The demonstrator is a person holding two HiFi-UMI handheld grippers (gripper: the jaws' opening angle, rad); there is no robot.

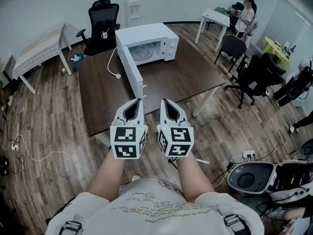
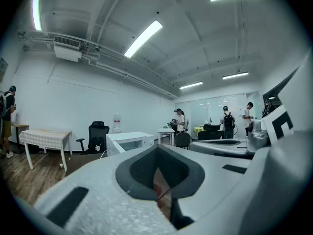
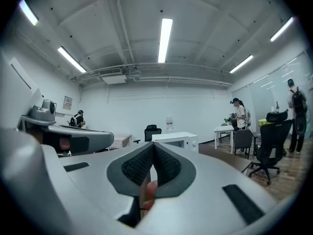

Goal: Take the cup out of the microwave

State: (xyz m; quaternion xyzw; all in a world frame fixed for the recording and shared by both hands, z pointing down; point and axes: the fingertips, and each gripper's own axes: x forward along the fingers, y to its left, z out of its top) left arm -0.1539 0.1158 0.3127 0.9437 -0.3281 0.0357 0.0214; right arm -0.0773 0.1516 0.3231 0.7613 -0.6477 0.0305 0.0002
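The white microwave (image 1: 146,43) stands at the far end of the dark brown table (image 1: 190,72). Its door (image 1: 131,71) is swung wide open toward me. Inside I make out only a pale round turntable (image 1: 143,53), no cup. My left gripper (image 1: 138,101) and right gripper (image 1: 163,102) are side by side just short of the table's near edge, well back from the microwave, both level, shut and empty. The microwave shows small and distant in the left gripper view (image 2: 129,142) and in the right gripper view (image 3: 175,140).
A black office chair (image 1: 102,21) behind the table carries a small white mug-like thing (image 1: 105,34). A white table (image 1: 215,18) and more chairs (image 1: 254,77) stand at the right, with a person (image 1: 247,16) at the far right. Cables (image 1: 29,155) lie on the wooden floor.
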